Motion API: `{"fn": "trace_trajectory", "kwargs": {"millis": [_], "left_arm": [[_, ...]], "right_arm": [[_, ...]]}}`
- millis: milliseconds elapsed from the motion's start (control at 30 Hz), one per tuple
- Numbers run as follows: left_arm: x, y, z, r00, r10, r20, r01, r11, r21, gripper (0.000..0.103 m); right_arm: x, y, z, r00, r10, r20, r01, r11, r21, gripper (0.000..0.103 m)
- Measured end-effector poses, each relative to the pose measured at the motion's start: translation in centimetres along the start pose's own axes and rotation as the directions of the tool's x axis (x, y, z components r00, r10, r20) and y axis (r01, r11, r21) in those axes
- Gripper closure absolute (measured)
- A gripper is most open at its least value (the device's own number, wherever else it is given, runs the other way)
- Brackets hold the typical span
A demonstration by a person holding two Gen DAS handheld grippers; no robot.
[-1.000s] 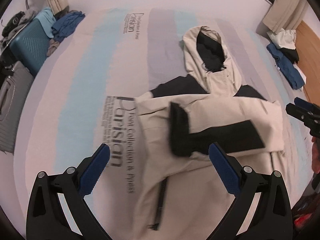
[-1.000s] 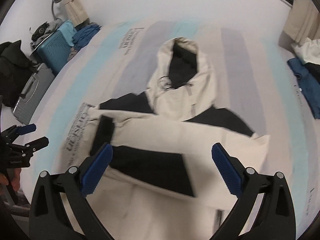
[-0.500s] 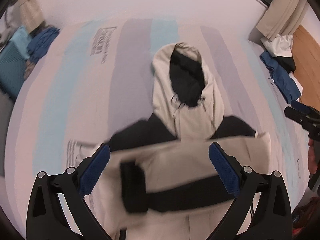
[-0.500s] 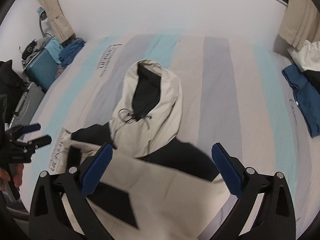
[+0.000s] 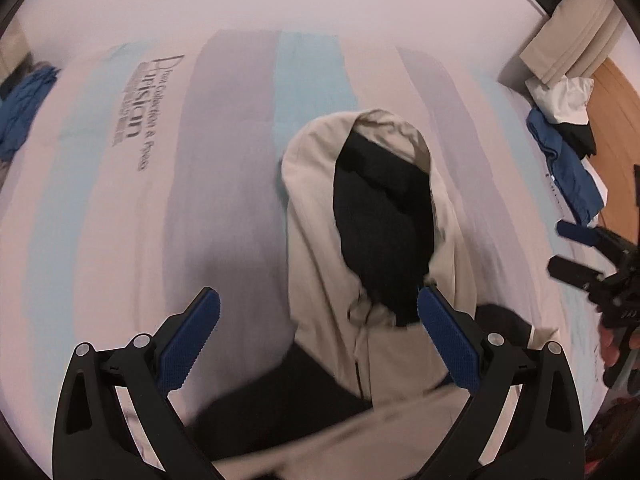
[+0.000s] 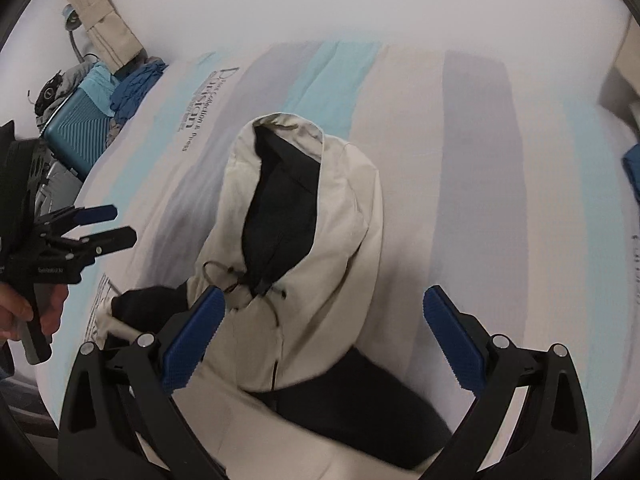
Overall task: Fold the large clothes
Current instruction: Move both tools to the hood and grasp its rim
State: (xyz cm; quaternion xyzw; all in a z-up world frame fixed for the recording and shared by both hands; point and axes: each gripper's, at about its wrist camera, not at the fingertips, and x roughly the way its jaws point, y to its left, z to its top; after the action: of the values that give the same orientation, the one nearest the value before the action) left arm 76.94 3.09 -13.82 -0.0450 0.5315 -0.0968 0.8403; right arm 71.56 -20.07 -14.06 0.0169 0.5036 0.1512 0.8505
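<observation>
Teal suitcase (image 6: pixel 76 136) shows only beyond right hand-held gripper (image 6: pixel 320 336); both spread empty.

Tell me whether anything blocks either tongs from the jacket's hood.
Nothing visible does. The left tongs and right tongs are open above the hood, which lies flat on the bedspread.

1. A striped bedsheet (image 6: pixel 476 152) in grey, pale blue and cream covers the bed, with dark lettering (image 6: pixel 204 108) printed on it.
2. A teal suitcase (image 6: pixel 74 136) stands beside the bedsheet's left edge.
3. Blue clothing (image 6: pixel 134 84) is heaped just beside the suitcase.
4. Beige curtain (image 6: pixel 102 20) hangs behind the suitcase.
</observation>
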Motion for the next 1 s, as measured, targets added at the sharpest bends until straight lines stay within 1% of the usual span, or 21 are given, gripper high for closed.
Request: {"fn": "trace_trajectory", "kwargs": {"millis": [67,133,200,233,333,467,600,767,800,833,900,933,1000], "left_arm": [[1.9,0.2,1.5,1.000,-0.015,-0.011,0.015,1.000,0.024,0.006],[3.3,0.2,2.3,0.999,-0.026,-0.033,0.028,0.998,0.051,0.006],[4.4,0.1,2.8,0.999,-0.023,-0.033,0.026,0.996,0.087,0.006],[5.2,0.1,3.2,0.999,-0.019,-0.032,0.023,0.994,0.109,0.006],[7.1,0.2,3.9,0.999,-0.002,-0.043,0.008,0.991,0.135,0.006],[8.9,0.2,5.0,0.999,0.001,-0.036,0.004,0.991,0.135,0.006],[10.9,-0.1,6.2,0.999,0.012,-0.041,-0.005,0.988,0.155,0.006],[13.2,-0.2,7.4,0.998,0.017,-0.061,-0.006,0.984,0.178,0.006],[13.5,-0.2,7.6,0.998,0.018,-0.061,-0.006,0.982,0.187,0.006],[14.0,-0.1,7.8,0.998,0.019,-0.058,-0.008,0.983,0.185,0.006],[14.8,0.4,8.1,0.997,0.014,-0.077,-0.002,0.988,0.157,0.006],[15.4,0.9,8.3,0.996,0.018,-0.085,-0.006,0.991,0.133,0.006],[15.7,1.7,8.7,0.997,0.018,-0.076,-0.010,0.995,0.099,0.006]], "right_arm": [[1.8,-0.4,0.9,1.000,-0.006,-0.007,0.006,1.000,0.003,0.008],[3.7,-0.8,1.7,1.000,-0.005,-0.018,0.005,1.000,-0.003,0.008],[5.1,-1.1,2.3,1.000,-0.003,-0.024,0.003,1.000,-0.004,0.008],[6.0,-1.1,2.7,1.000,-0.003,-0.028,0.002,1.000,-0.011,0.010],[7.7,-0.8,3.3,0.999,-0.002,-0.033,0.001,0.999,-0.035,0.010],[10.2,-1.0,4.3,0.999,-0.019,-0.037,0.017,0.998,-0.063,0.010],[12.3,-1.9,5.5,0.998,-0.022,-0.054,0.020,0.999,-0.046,0.010],[14.4,-3.7,6.9,0.997,0.005,-0.081,-0.002,1.000,0.030,0.011],[14.7,-3.9,7.0,0.997,0.005,-0.082,-0.002,0.999,0.032,0.013],[15.3,-4.1,7.2,0.995,0.011,-0.097,-0.009,1.000,0.027,0.017],[16.2,-4.1,7.3,0.993,0.008,-0.118,-0.007,1.000,0.015,0.025],[16.6,-4.1,7.4,0.991,0.014,-0.130,-0.013,1.000,0.008,0.033],[17.1,-3.9,7.5,0.991,0.007,-0.134,-0.008,1.000,-0.005,0.038]]}}
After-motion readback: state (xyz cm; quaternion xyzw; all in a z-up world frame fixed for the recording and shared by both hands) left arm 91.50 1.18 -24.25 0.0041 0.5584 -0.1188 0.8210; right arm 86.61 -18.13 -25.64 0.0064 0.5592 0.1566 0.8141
